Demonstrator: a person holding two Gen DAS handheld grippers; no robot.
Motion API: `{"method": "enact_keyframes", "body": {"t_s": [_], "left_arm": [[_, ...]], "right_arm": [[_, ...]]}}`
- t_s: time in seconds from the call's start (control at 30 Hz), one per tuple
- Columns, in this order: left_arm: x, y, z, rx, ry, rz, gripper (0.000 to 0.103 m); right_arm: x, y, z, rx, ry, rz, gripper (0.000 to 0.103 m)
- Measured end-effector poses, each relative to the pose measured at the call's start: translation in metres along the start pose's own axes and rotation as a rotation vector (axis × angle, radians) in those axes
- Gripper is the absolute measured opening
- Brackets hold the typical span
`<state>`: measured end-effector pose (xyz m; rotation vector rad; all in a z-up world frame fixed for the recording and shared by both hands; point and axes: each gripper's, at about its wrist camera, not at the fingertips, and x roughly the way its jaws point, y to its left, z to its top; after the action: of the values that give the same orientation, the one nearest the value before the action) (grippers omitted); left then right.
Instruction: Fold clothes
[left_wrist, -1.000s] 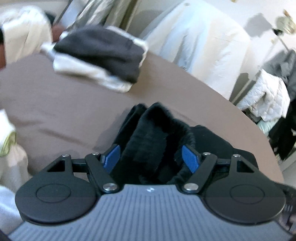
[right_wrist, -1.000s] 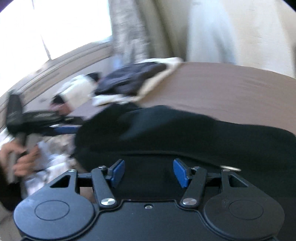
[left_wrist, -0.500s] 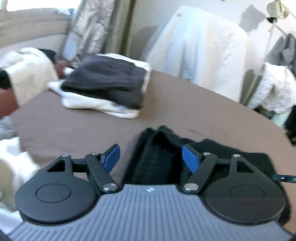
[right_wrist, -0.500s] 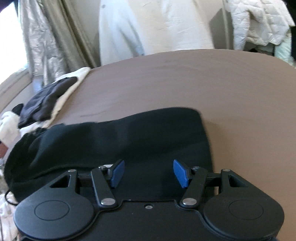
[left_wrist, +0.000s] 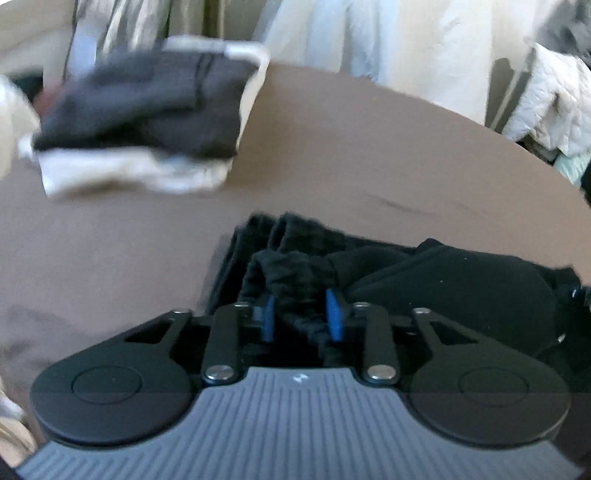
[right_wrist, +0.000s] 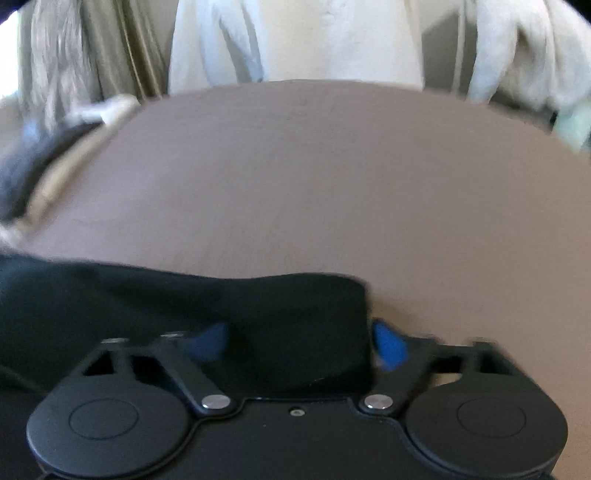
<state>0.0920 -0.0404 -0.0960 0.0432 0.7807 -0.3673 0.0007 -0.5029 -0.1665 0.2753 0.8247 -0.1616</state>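
Note:
A black garment (left_wrist: 443, 280) lies bunched on the brown bed cover (left_wrist: 332, 147). My left gripper (left_wrist: 300, 314) is shut on a gathered, ribbed edge of the black garment; the cloth fills the narrow gap between the blue pads (left_wrist: 334, 314). In the right wrist view the same black garment (right_wrist: 184, 302) lies flat on the bed cover (right_wrist: 332, 184). My right gripper (right_wrist: 301, 341) is open, its blue pads (right_wrist: 388, 345) wide apart on either side of the garment's right end, which lies between them.
A folded stack, dark grey clothes on white ones (left_wrist: 147, 110), sits at the far left of the bed; it also shows blurred in the right wrist view (right_wrist: 44, 162). White garments (left_wrist: 388, 44) hang behind the bed. A white quilted jacket (left_wrist: 546, 96) hangs at right.
My left gripper has closed on the black garment's bunched edge. My right gripper's jaws have opened wider and it has moved toward the garment's right end. Both views have shifted.

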Motion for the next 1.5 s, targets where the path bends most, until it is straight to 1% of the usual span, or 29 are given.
{"method": "enact_keyframes", "body": {"t_s": [0.03,0.07,0.13,0.2,0.27,0.33,0.4,0.47,0.5,0.53,0.6,0.63,0.67,0.7,0.73,0.8,0.83,0.9,0.93,0.97,1.0,1.07,1.1,1.13,1.17,1.23,1.3,1.43,1.5], "left_arm": [[-0.012,-0.006,-0.001,0.031,-0.056,0.028,0.016],[-0.025,-0.012,-0.002,0.063,-0.112,0.057,0.015],[-0.047,-0.023,-0.004,0.118,-0.213,0.116,0.015],[-0.058,-0.031,-0.006,0.144,-0.259,0.197,0.016],[-0.055,-0.043,-0.007,0.218,-0.240,0.295,0.016],[-0.054,-0.052,-0.008,0.304,-0.226,0.337,0.017],[-0.046,-0.051,-0.009,0.344,-0.195,0.347,0.025],[-0.024,-0.032,-0.012,0.292,-0.117,0.328,0.040],[-0.012,-0.016,-0.014,0.236,-0.067,0.299,0.044],[-0.009,-0.003,-0.015,0.164,-0.047,0.264,0.045],[-0.004,0.023,-0.017,0.020,-0.008,0.194,0.045],[-0.005,0.031,-0.017,-0.029,-0.003,0.178,0.045],[-0.016,0.030,-0.013,-0.030,-0.025,0.204,0.035],[-0.026,0.028,-0.009,-0.027,-0.050,0.237,0.031],[-0.039,0.029,-0.006,-0.028,-0.083,0.261,0.031],[-0.068,0.036,-0.007,-0.084,-0.150,0.203,0.036],[-0.076,0.038,-0.009,-0.118,-0.152,0.145,0.036],[-0.083,0.037,-0.018,-0.144,-0.108,0.052,0.036],[-0.084,0.035,-0.023,-0.144,-0.079,0.028,0.036],[-0.079,0.031,-0.031,-0.122,-0.035,0.062,0.038],[-0.072,0.030,-0.039,-0.105,0.010,0.121,0.045],[-0.057,0.026,-0.056,-0.072,0.100,0.240,0.046],[-0.050,0.024,-0.064,-0.055,0.145,0.299,0.046],[-0.046,0.023,-0.070,-0.041,0.178,0.350,0.046],[-0.047,0.025,-0.071,-0.037,0.185,0.380,0.046],[-0.055,0.023,-0.068,-0.035,0.145,0.377,0.047],[-0.069,0.014,-0.065,-0.020,0.066,0.335,0.047],[-0.091,-0.022,-0.067,0.072,-0.089,0.290,0.046],[-0.096,-0.038,-0.067,0.147,-0.148,0.263,0.048]], "right_arm": [[-0.007,-0.001,-0.001,-0.002,-0.037,0.007,0.041],[-0.017,-0.001,-0.001,-0.020,-0.081,0.019,0.025],[-0.036,0.001,-0.003,-0.054,-0.162,0.040,0.021],[-0.048,0.007,-0.005,-0.074,-0.217,0.045,0.020],[-0.061,0.013,-0.008,-0.094,-0.272,0.050,0.020],[-0.070,0.019,-0.009,-0.116,-0.312,0.048,0.020],[-0.067,0.025,-0.005,-0.141,-0.296,0.020,0.021],[-0.058,0.022,-0.002,-0.141,-0.255,-0.022,0.031],[-0.051,0.019,-0.001,-0.134,-0.230,-0.056,0.036],[-0.044,0.019,-0.001,-0.132,-0.210,-0.103,0.041],[-0.042,0.022,-0.005,-0.146,-0.171,-0.238,0.045],[-0.046,0.025,-0.007,-0.158,-0.161,-0.280,0.046],[-0.056,0.030,-0.009,-0.172,-0.166,-0.276,0.049],[-0.067,0.035,-0.013,-0.187,-0.174,-0.254,0.053],[-0.080,0.042,-0.019,-0.207,-0.182,-0.221,0.061],[-0.102,0.055,-0.034,-0.257,-0.183,-0.141,0.066],[-0.108,0.061,-0.042,-0.284,-0.173,-0.107,0.066],[-0.113,0.070,-0.063,-0.343,-0.136,-0.089,0.067],[-0.112,0.073,-0.075,-0.372,-0.117,-0.099,0.067],[-0.109,0.072,-0.088,-0.392,-0.102,-0.124,0.067],[-0.105,0.068,-0.100,-0.402,-0.092,-0.152,0.068],[-0.109,0.055,-0.123,-0.399,-0.106,-0.158,0.072],[-0.113,0.048,-0.133,-0.392,-0.120,-0.151,0.075],[-0.118,0.040,-0.141,-0.372,-0.132,-0.145,0.084],[-0.123,0.029,-0.144,-0.325,-0.138,-0.134,0.087],[-0.129,0.006,-0.145,-0.206,-0.110,-0.080,0.088],[-0.133,-0.015,-0.144,-0.091,-0.059,-0.004,0.088],[-0.137,-0.030,-0.149,-0.040,0.001,0.080,0.088],[-0.140,-0.043,-0.153,0.053,0.019,0.175,0.088]]}}
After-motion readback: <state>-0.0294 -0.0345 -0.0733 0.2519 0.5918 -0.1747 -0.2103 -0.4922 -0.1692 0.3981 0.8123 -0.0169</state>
